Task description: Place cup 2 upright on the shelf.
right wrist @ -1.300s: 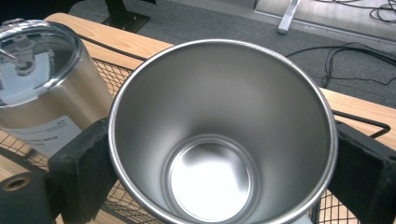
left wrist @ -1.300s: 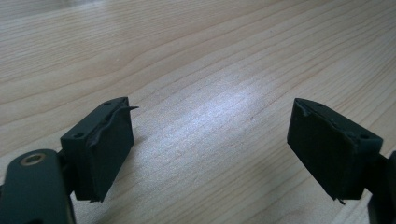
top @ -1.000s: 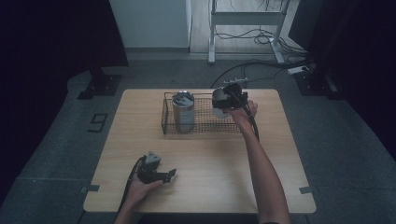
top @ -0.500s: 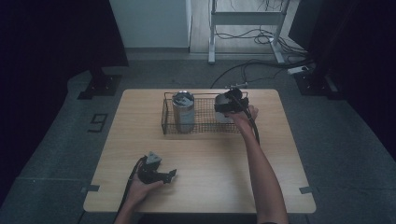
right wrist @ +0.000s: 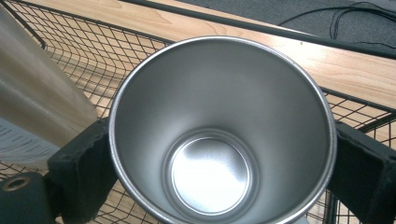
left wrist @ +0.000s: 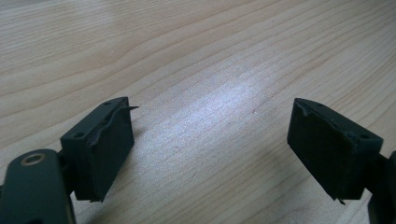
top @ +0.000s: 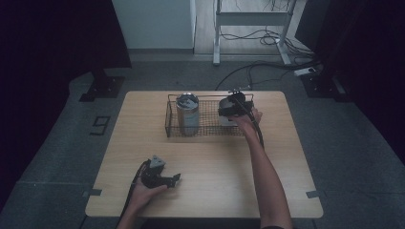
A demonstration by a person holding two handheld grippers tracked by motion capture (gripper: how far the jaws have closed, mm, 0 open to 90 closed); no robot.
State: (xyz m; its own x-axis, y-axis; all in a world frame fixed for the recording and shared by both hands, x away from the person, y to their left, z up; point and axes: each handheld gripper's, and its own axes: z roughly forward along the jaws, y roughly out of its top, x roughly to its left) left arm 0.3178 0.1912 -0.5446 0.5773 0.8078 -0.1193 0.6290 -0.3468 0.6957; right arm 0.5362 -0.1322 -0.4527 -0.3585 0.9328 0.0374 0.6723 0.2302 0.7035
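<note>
A wire mesh basket (top: 208, 128) stands at the back middle of the wooden table (top: 210, 167). A tall steel tumbler (top: 187, 114) stands upright in its left part and shows as a brushed wall (right wrist: 37, 102) in the right gripper view. My right gripper (top: 230, 109) hangs over the basket's right part, shut on a steel cup (right wrist: 219, 140); its jaws press the cup's rim on both sides and the cup's mouth faces the camera. My left gripper (top: 173, 180) rests near the table's front left, open, with bare wood between its fingers (left wrist: 107, 140).
Cables (top: 258, 71) trail over the grey floor behind the table, near a metal stand (top: 248, 28). The basket's mesh (right wrist: 70, 42) surrounds the cup on the left and far side. Bare wood lies between the basket and the front edge.
My right gripper has come a little nearer and lower over the basket's right part, cup still held. The left gripper has hardly moved.
</note>
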